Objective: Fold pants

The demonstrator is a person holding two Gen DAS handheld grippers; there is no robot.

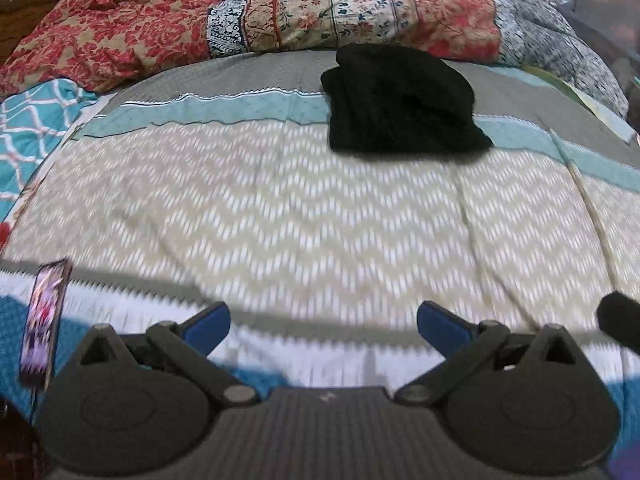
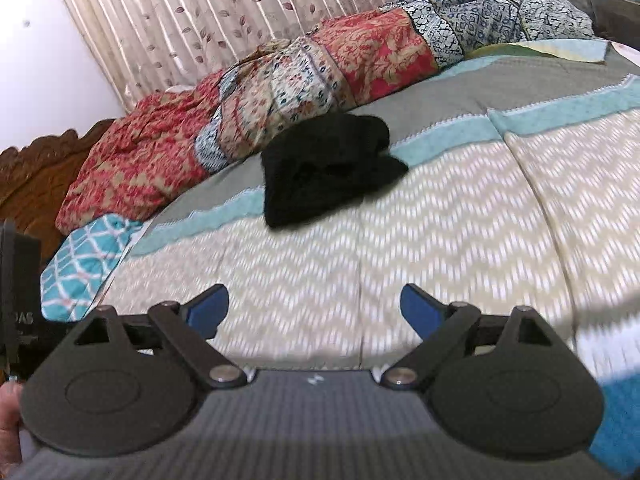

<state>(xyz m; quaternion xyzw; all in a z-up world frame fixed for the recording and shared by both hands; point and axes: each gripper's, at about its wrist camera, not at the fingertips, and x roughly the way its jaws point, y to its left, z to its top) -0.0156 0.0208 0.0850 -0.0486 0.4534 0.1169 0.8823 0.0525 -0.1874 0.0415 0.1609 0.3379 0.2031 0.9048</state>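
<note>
The black pants (image 1: 404,100) lie as a compact folded bundle on the bed, across the teal and grey stripes of the bedspread (image 1: 280,208). In the right wrist view the same bundle of pants (image 2: 328,168) sits a little left of centre, on the bedspread (image 2: 460,208). My left gripper (image 1: 324,322) is open, well short of the pants, with only chevron fabric between its blue pads. My right gripper (image 2: 314,306) is likewise open and holds nothing. Both grippers hover over the near part of the bed.
A rumpled red and floral quilt (image 1: 240,16) runs along the far side of the bed, behind the pants. A teal lattice pillow (image 1: 28,128) lies at the left. A phone (image 1: 42,320) stands upright at the near left. Curtains (image 2: 224,20) and a carved wooden headboard (image 2: 36,176) are visible.
</note>
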